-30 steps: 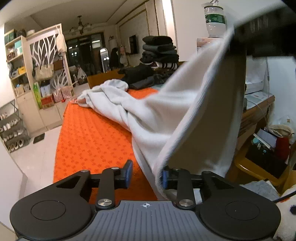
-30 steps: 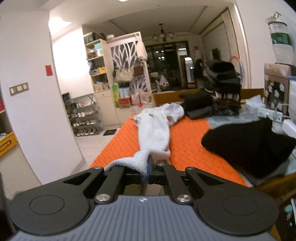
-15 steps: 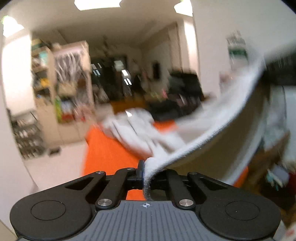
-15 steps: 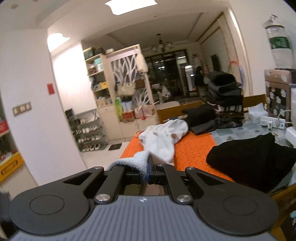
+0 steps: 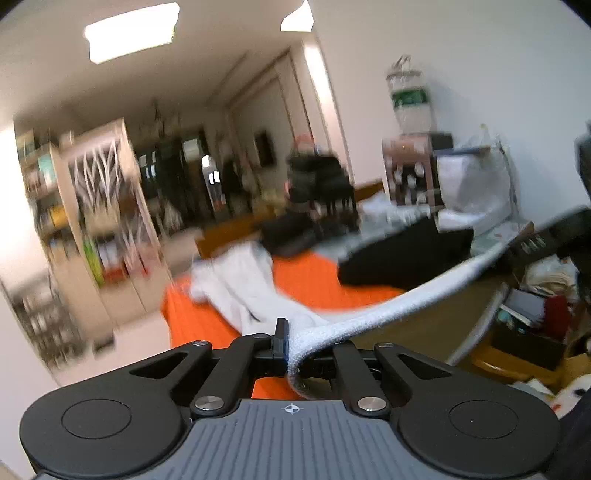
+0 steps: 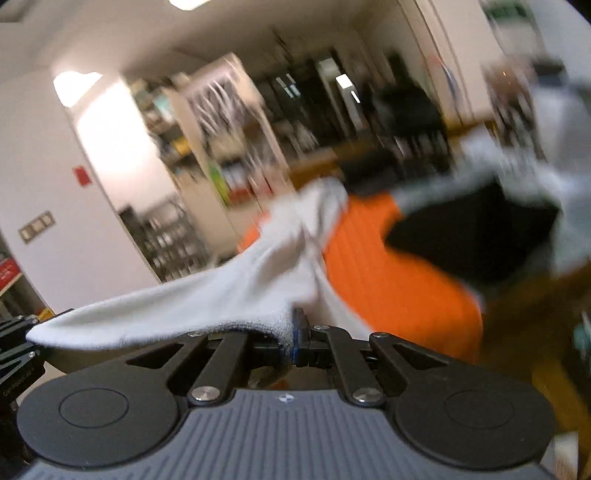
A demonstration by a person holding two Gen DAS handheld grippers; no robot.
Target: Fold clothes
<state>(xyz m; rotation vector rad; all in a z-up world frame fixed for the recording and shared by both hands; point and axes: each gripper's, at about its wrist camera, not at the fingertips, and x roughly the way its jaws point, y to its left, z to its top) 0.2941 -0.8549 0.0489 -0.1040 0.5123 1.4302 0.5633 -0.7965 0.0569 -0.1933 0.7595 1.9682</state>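
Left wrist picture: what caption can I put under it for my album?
The left hand-held gripper pinches the edge of a white garment stretched above an orange table cover.

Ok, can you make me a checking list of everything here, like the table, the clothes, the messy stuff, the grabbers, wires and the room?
Surface: orange table cover, partly bare.
Job's things: white garment, its far part heaped on the cover, its near edge stretched between both tools.
Clutter: black garment lying on the right side; stack of dark folded clothes behind it.
Grippers: left tool shut on the white garment; right tool shut on its edge too.
Cables: nothing seen.
Surroundings: white lattice shelf unit, water bottle on a dispenser, ceiling light; both views blurred.
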